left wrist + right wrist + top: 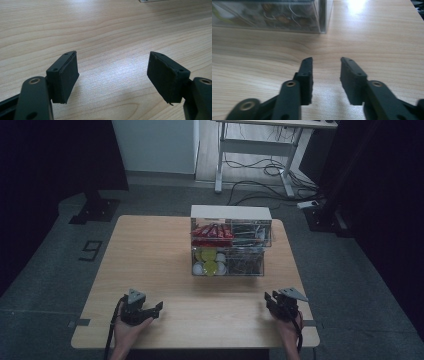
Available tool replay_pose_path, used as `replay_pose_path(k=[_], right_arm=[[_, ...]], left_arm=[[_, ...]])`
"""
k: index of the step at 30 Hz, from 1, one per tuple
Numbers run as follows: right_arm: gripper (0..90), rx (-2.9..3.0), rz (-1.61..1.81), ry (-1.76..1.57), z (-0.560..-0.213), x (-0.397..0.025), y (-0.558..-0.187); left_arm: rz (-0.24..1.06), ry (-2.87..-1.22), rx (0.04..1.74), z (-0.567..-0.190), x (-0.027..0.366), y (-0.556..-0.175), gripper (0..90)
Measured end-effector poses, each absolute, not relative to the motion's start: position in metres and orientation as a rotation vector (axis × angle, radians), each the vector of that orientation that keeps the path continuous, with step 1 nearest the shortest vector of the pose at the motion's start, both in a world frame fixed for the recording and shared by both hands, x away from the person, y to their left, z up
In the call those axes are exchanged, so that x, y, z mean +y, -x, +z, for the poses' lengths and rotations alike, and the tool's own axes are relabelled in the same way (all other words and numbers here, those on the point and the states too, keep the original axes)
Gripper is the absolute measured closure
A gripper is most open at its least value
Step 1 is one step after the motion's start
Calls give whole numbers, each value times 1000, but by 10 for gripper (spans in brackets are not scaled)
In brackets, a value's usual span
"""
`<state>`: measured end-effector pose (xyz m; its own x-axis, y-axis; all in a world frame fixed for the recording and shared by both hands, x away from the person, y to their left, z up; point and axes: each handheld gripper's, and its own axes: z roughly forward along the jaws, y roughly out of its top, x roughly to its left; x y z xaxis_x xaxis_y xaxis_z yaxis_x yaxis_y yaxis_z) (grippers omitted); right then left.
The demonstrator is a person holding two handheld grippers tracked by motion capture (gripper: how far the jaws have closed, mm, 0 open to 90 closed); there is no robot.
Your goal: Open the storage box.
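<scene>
At far left of the high view, the left gripper (148, 310) sits in a hand (131, 329) near the bench's (150, 255) front edge, jaws spread wide w/ nothing between them. Its own view shows the gap (112, 75) over bare wood grain; the pads (68, 75) face each other, tips pointing away from the person toward the bench's far side.

Mid-bench, well apart from both grippers, stands the clear organizer box (230, 247), nearest thing to them. Its long axis runs left-right across the bench, open-looking front facing the person. Two tiers: upper has red packets (212, 231) at left, lower has yellow and white round items (209, 262) at left. Right-side compartments hold dark, wiry stuff, too small and dim to identify. A white lid or slab (231, 212) tops it at the back.

At right, the right gripper (272, 301) is held by the other hand (290, 327) near the front corner, jaws released, narrower gap than the left's, empty. In its view (326, 75) the box corner (322, 17) is cut off by the top edge, contents blurred.
</scene>
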<state>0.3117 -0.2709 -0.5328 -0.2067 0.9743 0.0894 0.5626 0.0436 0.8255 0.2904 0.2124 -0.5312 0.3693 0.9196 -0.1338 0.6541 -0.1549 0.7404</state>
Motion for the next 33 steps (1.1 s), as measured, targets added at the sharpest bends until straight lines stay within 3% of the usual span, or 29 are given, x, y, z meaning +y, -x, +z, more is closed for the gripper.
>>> replay_pose_path(k=[13,33], right_arm=[[889,1804,1148,-1433,-514,-266,-302],[896,1828,1414,-1382,-491,-248,-299]], left_arm=[[455,-1892,1364,-529,214,-290,253],[458,-1899,1356,-531,212,-291,263]])
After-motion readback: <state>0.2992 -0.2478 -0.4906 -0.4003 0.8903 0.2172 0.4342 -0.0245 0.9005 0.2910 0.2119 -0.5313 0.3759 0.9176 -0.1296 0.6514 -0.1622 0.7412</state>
